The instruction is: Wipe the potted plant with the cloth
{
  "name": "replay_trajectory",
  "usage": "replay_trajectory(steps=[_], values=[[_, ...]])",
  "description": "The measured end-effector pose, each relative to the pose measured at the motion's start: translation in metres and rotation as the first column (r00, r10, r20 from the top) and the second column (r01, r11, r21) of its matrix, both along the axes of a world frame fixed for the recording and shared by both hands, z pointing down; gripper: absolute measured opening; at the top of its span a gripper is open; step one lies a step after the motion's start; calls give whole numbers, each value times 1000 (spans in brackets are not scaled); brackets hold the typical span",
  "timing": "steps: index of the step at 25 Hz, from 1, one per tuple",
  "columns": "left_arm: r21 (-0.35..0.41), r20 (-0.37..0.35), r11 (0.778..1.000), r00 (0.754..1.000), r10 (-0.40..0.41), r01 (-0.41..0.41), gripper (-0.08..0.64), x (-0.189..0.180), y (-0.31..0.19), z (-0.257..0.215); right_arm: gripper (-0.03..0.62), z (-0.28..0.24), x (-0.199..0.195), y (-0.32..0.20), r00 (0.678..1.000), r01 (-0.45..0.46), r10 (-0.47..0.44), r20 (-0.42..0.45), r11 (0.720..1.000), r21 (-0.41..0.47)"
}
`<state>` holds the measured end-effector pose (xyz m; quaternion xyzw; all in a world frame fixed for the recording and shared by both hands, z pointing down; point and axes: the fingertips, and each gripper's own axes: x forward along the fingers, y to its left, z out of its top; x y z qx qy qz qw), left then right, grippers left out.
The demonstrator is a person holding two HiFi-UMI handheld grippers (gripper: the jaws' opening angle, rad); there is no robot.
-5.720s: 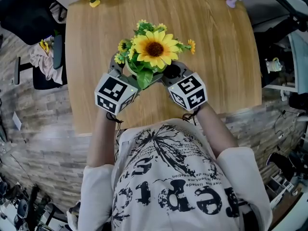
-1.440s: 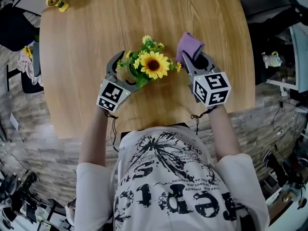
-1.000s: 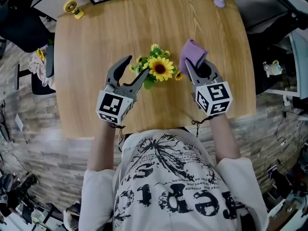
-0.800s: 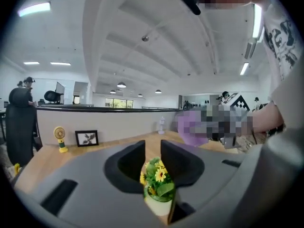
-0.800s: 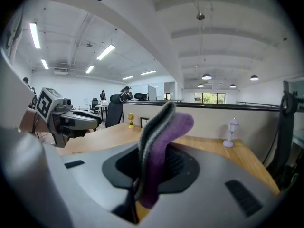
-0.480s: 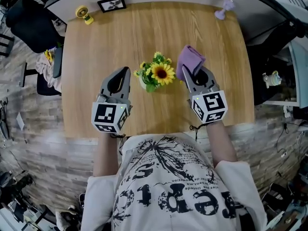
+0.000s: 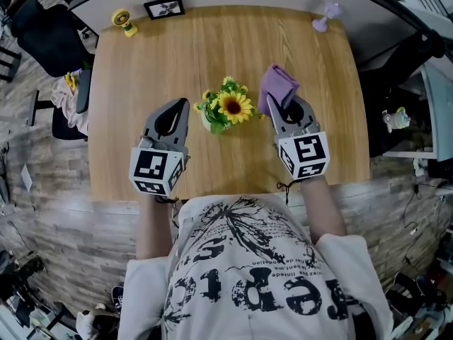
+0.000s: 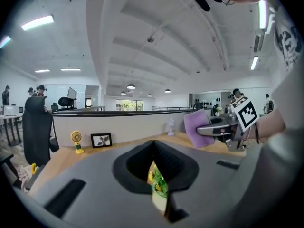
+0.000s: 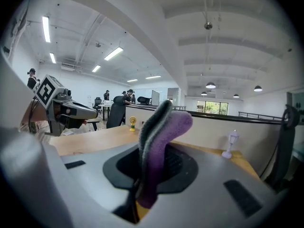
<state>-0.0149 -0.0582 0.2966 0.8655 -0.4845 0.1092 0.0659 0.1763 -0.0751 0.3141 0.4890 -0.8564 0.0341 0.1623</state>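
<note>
The potted plant (image 7: 225, 108), a sunflower bunch in a small white pot, stands alone in the middle of the wooden table (image 7: 141, 55). My left gripper (image 7: 182, 107) is shut with nothing in it, held left of the plant and apart from it; through the slit between its jaws the left gripper view shows the plant (image 8: 159, 189). My right gripper (image 7: 274, 109) is right of the plant, shut on a folded purple cloth (image 7: 277, 87) that sticks up past the jaws. The cloth (image 9: 159, 141) fills the right gripper view's centre, and the cloth (image 8: 198, 127) also shows in the left gripper view.
A yellow toy fan (image 7: 126, 21) and a small framed picture (image 7: 164, 7) sit at the table's far left edge. A lilac lamp figurine (image 7: 322, 18) stands at the far right corner. A black office chair (image 7: 42, 37) is off the table's left side.
My left gripper let go of the plant, shut empty and drew back toward me. Both grippers rose a little. The right one kept the cloth.
</note>
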Motion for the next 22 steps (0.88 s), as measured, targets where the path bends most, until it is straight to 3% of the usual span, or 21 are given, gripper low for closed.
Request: replay_trajectory(steps=[5, 22], values=[[15, -29, 1000, 1000, -3, 3, 3, 8, 4, -5, 58, 3, 5, 8, 1000, 23, -23, 11, 1000, -13], [-27, -28, 1000, 1000, 14, -15, 3, 17, 12, 5, 58, 9, -6, 19, 998, 62, -62, 20, 998, -22]])
